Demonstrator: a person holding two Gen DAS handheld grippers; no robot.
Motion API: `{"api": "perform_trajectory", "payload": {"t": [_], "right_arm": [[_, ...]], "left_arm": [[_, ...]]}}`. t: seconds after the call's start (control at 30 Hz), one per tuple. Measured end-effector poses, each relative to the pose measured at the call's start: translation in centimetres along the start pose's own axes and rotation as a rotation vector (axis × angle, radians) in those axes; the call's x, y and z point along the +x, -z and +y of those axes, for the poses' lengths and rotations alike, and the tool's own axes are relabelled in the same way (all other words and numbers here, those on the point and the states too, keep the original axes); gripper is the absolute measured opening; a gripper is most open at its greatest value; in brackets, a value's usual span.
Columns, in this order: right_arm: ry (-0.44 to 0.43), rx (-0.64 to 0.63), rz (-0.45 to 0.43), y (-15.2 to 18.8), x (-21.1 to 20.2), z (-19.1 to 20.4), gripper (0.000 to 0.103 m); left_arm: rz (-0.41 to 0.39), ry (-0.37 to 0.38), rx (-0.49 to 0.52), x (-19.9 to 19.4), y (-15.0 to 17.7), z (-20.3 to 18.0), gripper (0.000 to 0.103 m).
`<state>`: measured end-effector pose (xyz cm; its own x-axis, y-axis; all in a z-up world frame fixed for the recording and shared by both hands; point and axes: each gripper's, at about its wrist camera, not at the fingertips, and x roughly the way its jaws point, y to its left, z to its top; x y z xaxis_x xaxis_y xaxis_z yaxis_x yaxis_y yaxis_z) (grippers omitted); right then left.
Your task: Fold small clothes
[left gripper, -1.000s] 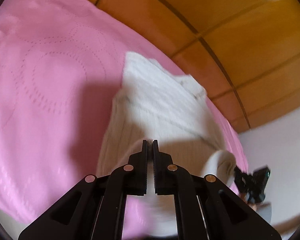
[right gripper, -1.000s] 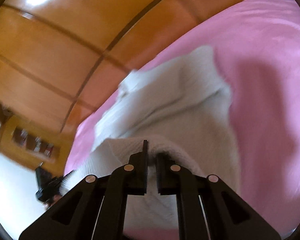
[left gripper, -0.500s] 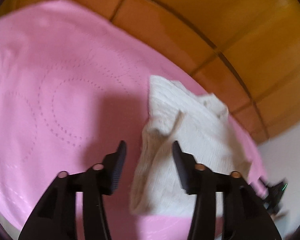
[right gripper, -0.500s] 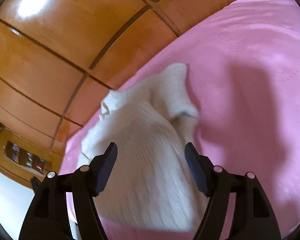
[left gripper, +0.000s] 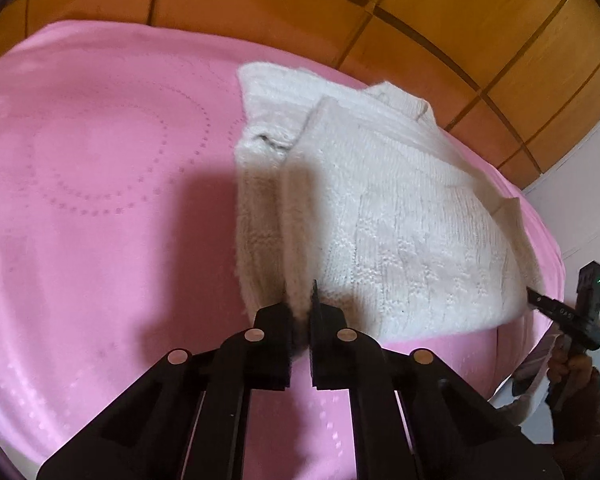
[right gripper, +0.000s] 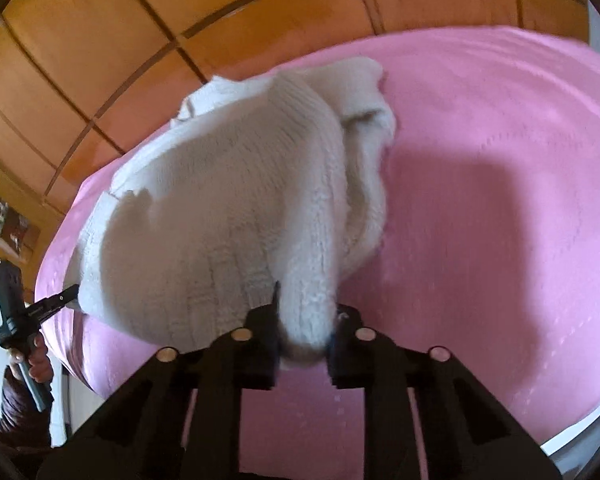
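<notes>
A cream knitted sweater (left gripper: pixel 400 200) lies partly folded on a pink bedspread (left gripper: pixel 100 200). My left gripper (left gripper: pixel 300 304) is shut on the sweater's near left fold, at its lower edge. My right gripper (right gripper: pixel 304 312) is shut on a thick bunch of the sweater (right gripper: pixel 220 208) at its near right edge. Each gripper shows small in the other's view: the right gripper (left gripper: pixel 540 302) at the sweater's right corner, the left gripper (right gripper: pixel 66 294) at its left corner. The sweater sags between the two holds.
The pink bedspread (right gripper: pixel 480 220) stretches wide around the sweater. A wooden panelled wall (left gripper: pixel 340 12) stands behind the bed. A white wall (left gripper: pixel 580 208) is at the right, and a small wooden shelf (right gripper: pixel 4 220) hangs at the far left.
Half a second ago both grippers were open above the sweater. Now both have closed on its near edge, one at each side.
</notes>
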<state>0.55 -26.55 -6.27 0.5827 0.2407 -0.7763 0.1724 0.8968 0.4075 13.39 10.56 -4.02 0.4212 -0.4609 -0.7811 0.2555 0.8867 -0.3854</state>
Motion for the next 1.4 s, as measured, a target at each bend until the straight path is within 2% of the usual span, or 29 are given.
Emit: {"api": "perform_trajectory", "payload": {"t": [0.13, 0.3, 0.47, 0.6, 0.67, 0.73, 0.83, 0.9, 0.93, 0.97, 1.03, 1.07, 1.13, 1.2, 1.23, 1.27, 1.3, 1.33, 1.37, 1.4], "right_arm": [[-0.035, 0.005, -0.014, 0.2, -2.3, 0.0, 0.012], [-0.058, -0.002, -0.014, 1.5, -5.2, 0.4, 0.011], [-0.069, -0.004, 0.066, 4.7, -7.1, -0.1, 0.011], [-0.051, 0.031, 0.138, 6.9, -6.2, -1.5, 0.012], [-0.004, 0.013, 0.12, 6.5, -5.7, -1.2, 0.023], [0.049, -0.005, 0.075, 5.6, -6.1, -0.7, 0.038], [0.093, -0.093, -0.026, 4.0, -7.3, 1.3, 0.04], [0.055, -0.161, -0.044, 3.3, -6.9, 3.4, 0.04], [0.04, -0.19, -0.046, 3.1, -6.4, 4.3, 0.041], [0.015, -0.224, -0.037, 2.9, -5.4, 5.5, 0.041], [-0.008, -0.278, -0.009, 2.8, -2.9, 7.5, 0.043], [-0.007, -0.294, 0.004, 2.9, -1.9, 8.1, 0.043], [0.001, -0.329, 0.03, 2.9, 0.5, 9.1, 0.043], [0.012, -0.34, 0.054, 3.1, 2.2, 9.4, 0.043], [0.026, -0.346, 0.063, 3.4, 2.9, 9.5, 0.038], [0.042, -0.367, 0.07, 3.6, 3.6, 9.7, 0.032], [0.056, -0.395, 0.068, 3.7, 3.8, 9.9, 0.014], [0.067, -0.418, 0.066, 3.9, 3.9, 10.1, 0.007], [0.061, -0.418, 0.069, 4.0, 3.9, 10.1, 0.005], [0.062, -0.418, 0.067, 4.0, 3.7, 10.1, 0.004]], "left_arm": [[-0.002, -0.004, -0.003, -1.9, 1.7, 0.1, 0.004], [0.004, 0.028, -0.033, -4.2, 4.5, 0.1, 0.003], [0.046, 0.041, -0.071, -6.8, 8.2, 0.3, 0.003], [0.09, 0.023, -0.115, -7.5, 10.6, 1.3, 0.004], [0.061, -0.03, -0.09, -7.8, 10.2, 0.8, 0.005], [-0.012, -0.06, -0.052, -9.3, 9.0, 0.2, 0.005], [-0.116, -0.036, 0.005, -11.2, 7.2, -1.0, 0.005], [-0.138, -0.003, 0.109, -11.1, 5.9, -3.2, 0.005], [-0.131, -0.001, 0.142, -10.7, 5.7, -3.9, 0.014], [-0.112, 0.012, 0.179, -9.6, 5.4, -4.9, 0.035], [-0.075, 0.042, 0.24, -7.3, 5.3, -6.4, 0.059], [-0.068, 0.037, 0.26, -6.6, 5.2, -7.0, 0.059], [-0.017, 0.042, 0.304, -3.9, 4.8, -7.7, 0.059], [0.017, 0.008, 0.306, -1.8, 4.7, -7.8, 0.059], [0.039, 0.005, 0.31, -0.8, 4.5, -7.7, 0.057], [0.056, 0.012, 0.315, 0.2, 4.3, -7.6, 0.043], [0.065, -0.003, 0.313, 0.8, 4.3, -7.5, 0.034], [0.07, -0.024, 0.316, 1.2, 4.3, -7.4, 0.022], [0.061, -0.028, 0.322, 1.3, 4.4, -7.4, 0.007], [0.037, -0.027, 0.318, 1.0, 4.5, -7.3, 0.005]]}}
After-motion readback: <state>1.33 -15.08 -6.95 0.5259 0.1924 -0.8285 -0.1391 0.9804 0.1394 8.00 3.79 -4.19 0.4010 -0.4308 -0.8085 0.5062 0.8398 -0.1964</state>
